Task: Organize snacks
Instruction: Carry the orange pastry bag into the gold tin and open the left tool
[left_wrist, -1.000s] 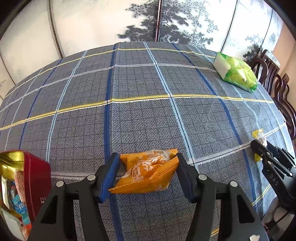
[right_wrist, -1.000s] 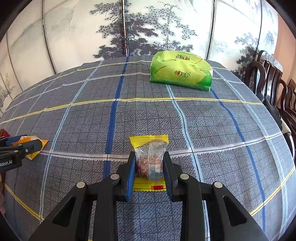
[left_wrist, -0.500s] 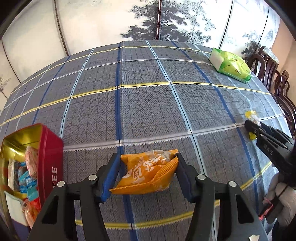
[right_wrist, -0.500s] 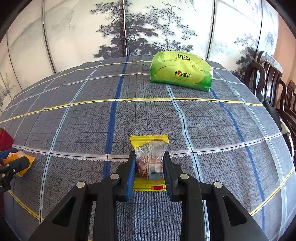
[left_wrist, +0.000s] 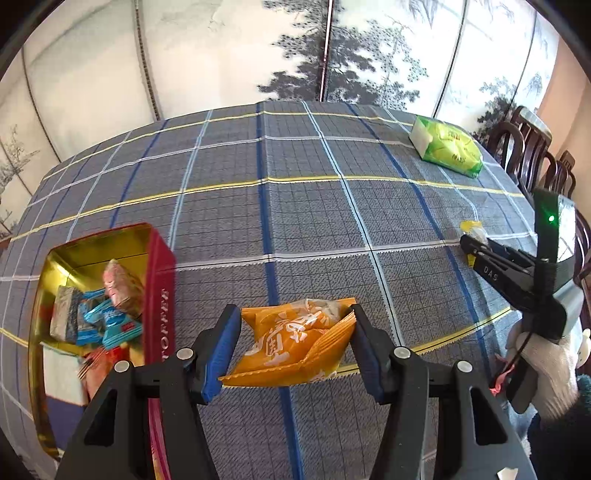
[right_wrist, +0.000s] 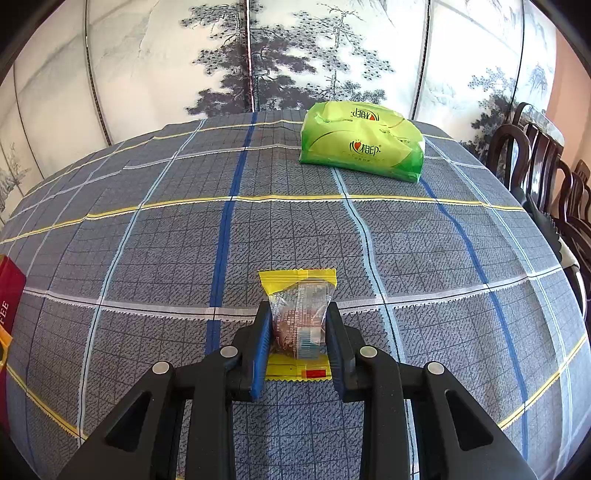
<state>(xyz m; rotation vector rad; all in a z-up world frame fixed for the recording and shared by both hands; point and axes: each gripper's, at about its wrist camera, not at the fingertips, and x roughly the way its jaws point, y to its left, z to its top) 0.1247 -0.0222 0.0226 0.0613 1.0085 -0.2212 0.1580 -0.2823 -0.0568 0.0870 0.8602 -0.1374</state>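
Observation:
My left gripper (left_wrist: 295, 350) is shut on an orange snack packet (left_wrist: 295, 341) and holds it above the checked tablecloth, just right of a red toffee tin (left_wrist: 160, 295) with a gold inside that holds several wrapped snacks. My right gripper (right_wrist: 297, 332) is shut on a clear snack packet with yellow ends (right_wrist: 299, 317) that rests on the cloth. The right gripper also shows at the right of the left wrist view (left_wrist: 476, 245), with the yellow packet end (left_wrist: 471, 227) at its tips. The tin's red corner shows at the far left of the right wrist view (right_wrist: 9, 295).
A green tissue pack (right_wrist: 362, 147) lies at the far side of the table; it also shows in the left wrist view (left_wrist: 447, 149). Dark wooden chairs (right_wrist: 546, 166) stand along the right edge. A painted folding screen (right_wrist: 258, 55) stands behind the table.
My left gripper has lifted and moved back and left with the orange packet, bringing the red tin further into view. My right gripper and its packet have not moved.

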